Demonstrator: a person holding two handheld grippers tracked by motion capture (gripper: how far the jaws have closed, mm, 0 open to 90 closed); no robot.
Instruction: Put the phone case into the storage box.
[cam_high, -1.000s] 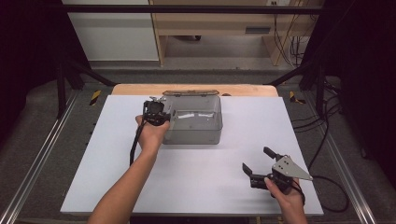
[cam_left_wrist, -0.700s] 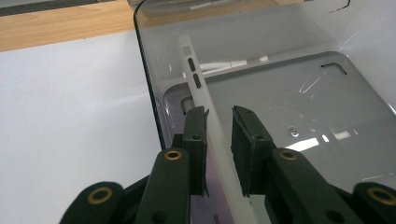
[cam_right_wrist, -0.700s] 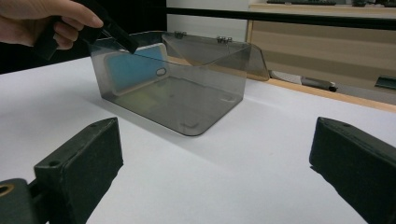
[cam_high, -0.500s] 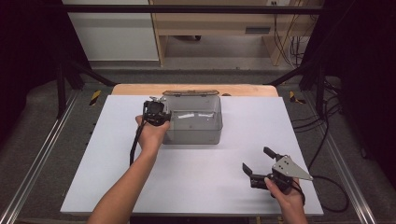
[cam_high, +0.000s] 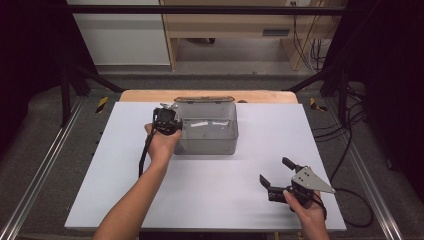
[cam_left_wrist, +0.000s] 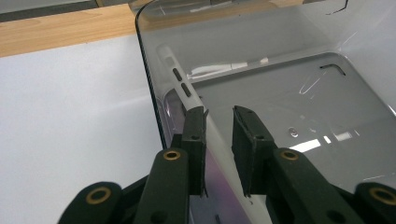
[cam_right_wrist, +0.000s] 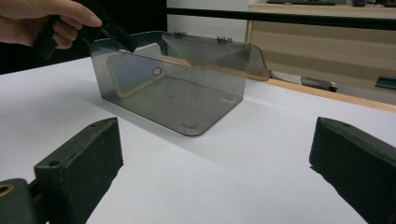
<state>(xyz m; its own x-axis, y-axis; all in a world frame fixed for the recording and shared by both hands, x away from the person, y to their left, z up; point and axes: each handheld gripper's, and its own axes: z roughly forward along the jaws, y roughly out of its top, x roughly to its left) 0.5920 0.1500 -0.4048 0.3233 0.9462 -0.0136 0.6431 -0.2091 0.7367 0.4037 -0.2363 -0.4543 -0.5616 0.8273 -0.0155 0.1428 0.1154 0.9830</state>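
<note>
Smoky clear plastic box (cam_high: 206, 129) sitting on the white tabletop (cam_high: 215, 190), toward twelve o'clock from the board's middle, just short of the wooden strip (cam_high: 150, 95) along the far edge; lid (cam_high: 202, 100) hinged at the far side and thrown open, tilted back beyond the rim; inside bare, with a few bright reflections on the floor.

Left gripper (cam_high: 167, 121) at the box's nine-o'clock wall, near the far corner; forearm stretched long and straight from six o'clock up toward eleven, hand (cam_high: 161, 142) wrapped over the black body, wrist roughly level, cable trailing down beside the arm; in the left gripper view (cam_left_wrist: 218, 140) jaws drawn narrow astride that wall, one outside and one inside; left pad (cam_left_wrist: 196, 140) against the outer face, right pad (cam_left_wrist: 247, 144) close on the inner face with a slight gap seemingly remaining; firm pinch hard to confirm, jaws nearly closed around the wall.

Right gripper (cam_high: 278, 176) well apart from the box, at about four o'clock of it, near the table's front edge; hand (cam_high: 302, 202) low, entering from six o'clock, grey three-cornered plate on top, jaws aimed toward ten o'clock; spread wide, holding nothing; in the right gripper view both pads at the frame's sides, box between them in the distance (cam_right_wrist: 177, 88).
</note>
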